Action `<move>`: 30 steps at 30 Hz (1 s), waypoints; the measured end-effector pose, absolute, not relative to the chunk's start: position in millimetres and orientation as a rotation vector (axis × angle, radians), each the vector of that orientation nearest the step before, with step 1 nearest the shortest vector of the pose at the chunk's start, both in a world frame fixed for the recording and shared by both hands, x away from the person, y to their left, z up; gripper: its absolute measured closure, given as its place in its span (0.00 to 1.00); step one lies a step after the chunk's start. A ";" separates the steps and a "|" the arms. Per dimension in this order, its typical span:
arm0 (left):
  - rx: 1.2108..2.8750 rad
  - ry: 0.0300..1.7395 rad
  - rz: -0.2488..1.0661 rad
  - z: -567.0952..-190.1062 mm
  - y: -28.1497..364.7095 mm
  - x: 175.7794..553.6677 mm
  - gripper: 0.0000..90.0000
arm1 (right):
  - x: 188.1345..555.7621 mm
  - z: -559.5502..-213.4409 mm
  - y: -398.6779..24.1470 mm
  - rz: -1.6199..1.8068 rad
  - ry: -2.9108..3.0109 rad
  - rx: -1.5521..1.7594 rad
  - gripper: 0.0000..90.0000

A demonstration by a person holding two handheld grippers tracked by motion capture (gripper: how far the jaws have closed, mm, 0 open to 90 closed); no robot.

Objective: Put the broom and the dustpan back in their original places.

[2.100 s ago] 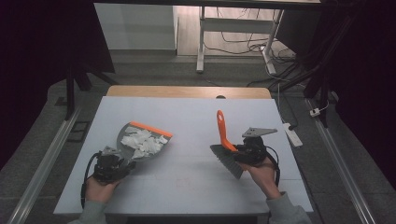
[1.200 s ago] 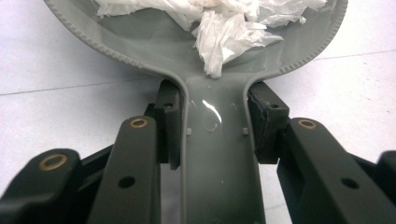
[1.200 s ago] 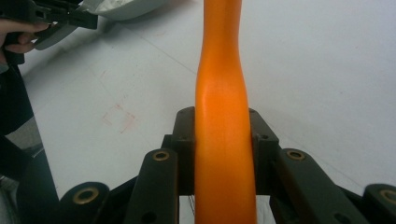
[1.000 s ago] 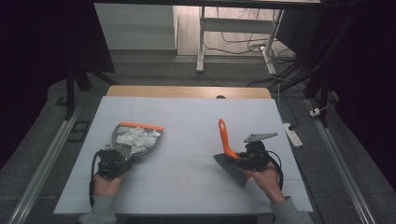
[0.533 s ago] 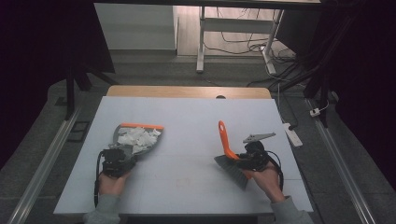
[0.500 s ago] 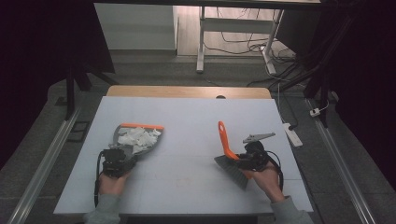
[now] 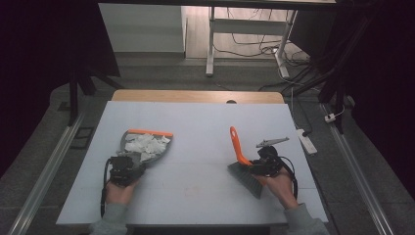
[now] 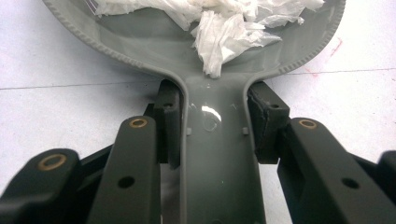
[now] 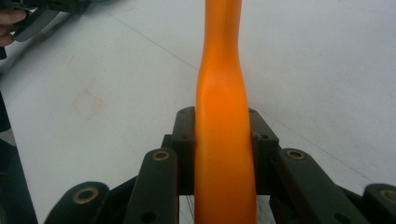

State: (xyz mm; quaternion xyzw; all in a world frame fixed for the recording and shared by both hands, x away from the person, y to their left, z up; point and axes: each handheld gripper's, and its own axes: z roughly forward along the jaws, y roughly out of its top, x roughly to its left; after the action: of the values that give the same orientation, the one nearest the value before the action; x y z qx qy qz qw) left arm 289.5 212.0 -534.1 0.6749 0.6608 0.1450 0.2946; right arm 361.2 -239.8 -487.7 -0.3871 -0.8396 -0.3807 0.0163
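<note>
At the near edge of the table (image 7: 195,205), two hands come in from the bottom, one gripper each. Left gripper (image 7: 125,167): jaws clamped on the grey handle of the dustpan (image 8: 219,154), pads pressed to both sides of the neck just behind the pan. Dustpan (image 7: 144,146) lies flat on the table's left half, orange lip on its far edge, loaded with crumpled white paper scraps (image 7: 142,145); in the left gripper view the scraps (image 8: 224,23) sit heaped inside the pan, none spilling over the rim that I can see. Right gripper (image 7: 260,166): jaws shut tight on the orange handle of the brush (image 9: 223,154). Brush (image 7: 241,159) on the right half, handle pointing away and up, dark bristle head toward the near side, low over or on the table, can't tell contact. Pan and brush well apart.

Step, as I read it: sweeping looks done, no loose scraps left on the table, paper collected in the pan. Both tools held.

Next move likely: lift the pan and carry it off to empty, or set both tools down. Calls for keeping the pan level, lip slightly raised, slow lift, since the scraps are light and loose. Bin not visible.

Farther off: wooden strip (image 7: 195,96) at the table's far edge, then floor with cables (image 7: 254,46).
</note>
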 end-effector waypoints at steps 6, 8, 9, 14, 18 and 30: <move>1.798 1.755 0.383 -534.2 212.4 289.6 0.68 | 368.2 -492.1 -246.5 -1.181 -2.570 -1.253 0.77; 1.796 1.757 0.379 -534.1 212.3 289.6 0.68 | 370.2 -493.3 -248.2 -1.178 -2.566 -1.264 0.77; 1.796 1.757 0.378 -534.1 212.3 289.6 0.68 | 371.3 -493.9 -248.8 -1.176 -2.565 -1.269 0.77; 1.793 1.755 0.377 -534.3 212.4 289.6 0.68 | 376.7 -497.4 -252.7 -1.156 -2.548 -1.304 0.76; 1.797 1.754 0.375 -534.1 212.6 289.6 0.68 | 380.5 -498.9 -254.2 -1.134 -2.555 -1.312 0.75; 1.790 1.745 0.380 -533.5 212.9 289.2 0.67 | 386.6 -501.5 -253.4 -1.048 -2.655 -1.351 0.62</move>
State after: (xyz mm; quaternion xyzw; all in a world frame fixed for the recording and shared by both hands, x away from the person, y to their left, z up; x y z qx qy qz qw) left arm 289.2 212.9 -533.5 0.6748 0.6581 0.1432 0.3018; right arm 386.6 -253.4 -501.5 -0.4277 -0.8408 -0.3317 -0.0081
